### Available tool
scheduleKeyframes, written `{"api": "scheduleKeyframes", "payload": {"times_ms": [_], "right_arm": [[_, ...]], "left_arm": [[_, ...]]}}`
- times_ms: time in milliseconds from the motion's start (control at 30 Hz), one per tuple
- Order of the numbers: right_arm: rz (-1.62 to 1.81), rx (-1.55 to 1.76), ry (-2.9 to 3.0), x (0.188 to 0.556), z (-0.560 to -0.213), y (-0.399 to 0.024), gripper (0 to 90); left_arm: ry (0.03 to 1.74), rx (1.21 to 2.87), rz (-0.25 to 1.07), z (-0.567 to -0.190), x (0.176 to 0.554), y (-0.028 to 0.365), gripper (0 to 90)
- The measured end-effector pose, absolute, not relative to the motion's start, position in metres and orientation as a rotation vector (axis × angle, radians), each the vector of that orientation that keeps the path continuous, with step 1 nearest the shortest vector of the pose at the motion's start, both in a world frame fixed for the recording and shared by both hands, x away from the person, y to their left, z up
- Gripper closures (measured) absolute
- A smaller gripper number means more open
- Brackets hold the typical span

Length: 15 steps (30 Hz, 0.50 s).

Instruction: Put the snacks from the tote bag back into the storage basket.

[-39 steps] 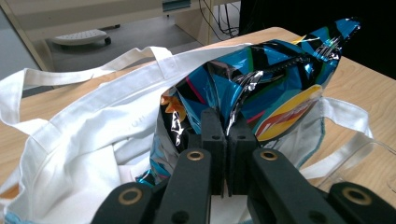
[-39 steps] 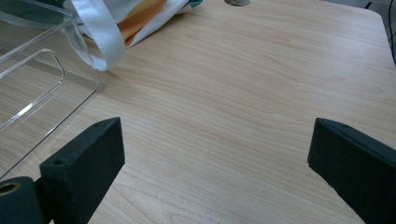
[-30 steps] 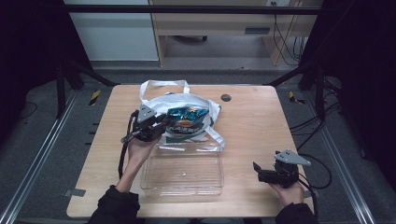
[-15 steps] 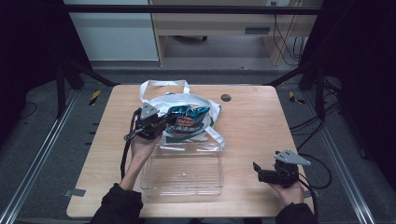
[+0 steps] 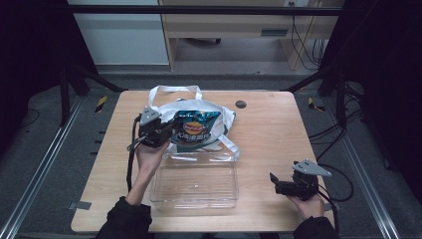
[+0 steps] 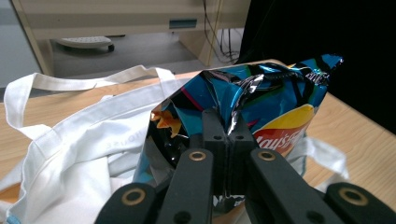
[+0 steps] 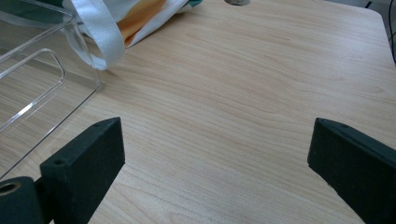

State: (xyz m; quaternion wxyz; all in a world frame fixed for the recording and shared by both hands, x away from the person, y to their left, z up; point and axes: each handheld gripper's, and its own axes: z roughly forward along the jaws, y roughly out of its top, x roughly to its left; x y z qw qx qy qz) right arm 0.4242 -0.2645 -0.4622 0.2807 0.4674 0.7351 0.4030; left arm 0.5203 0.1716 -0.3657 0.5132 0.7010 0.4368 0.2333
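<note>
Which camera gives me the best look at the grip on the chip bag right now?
The left gripper view: its jaws are closed on a fold of the chip bag. The high view shows the left gripper at the bag's left end, small. The right gripper view looks at bare table.

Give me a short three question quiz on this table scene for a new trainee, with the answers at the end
1. True or false: the left gripper is shut on the chip bag.
2. Multiple choice: where does the clear plastic tray sit? A) on top of the white cloth bag B) on the table between the person and the white cloth bag C) in the right hand's grip
3. Fill in: the right gripper has its jaws ____ and holds nothing.

Key: 1 true. 2 B. 3 open.
</note>
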Motion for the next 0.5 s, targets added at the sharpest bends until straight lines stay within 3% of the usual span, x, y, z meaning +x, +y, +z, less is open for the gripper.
{"api": "scheduleKeyframes", "payload": {"times_ms": [500], "right_arm": [[1.081,1.253,1.970,0.424,-0.462,-0.264,4.2]], "left_arm": [[0.958,1.578,0.571,-0.331,0.497,0.172,89.6]]}}
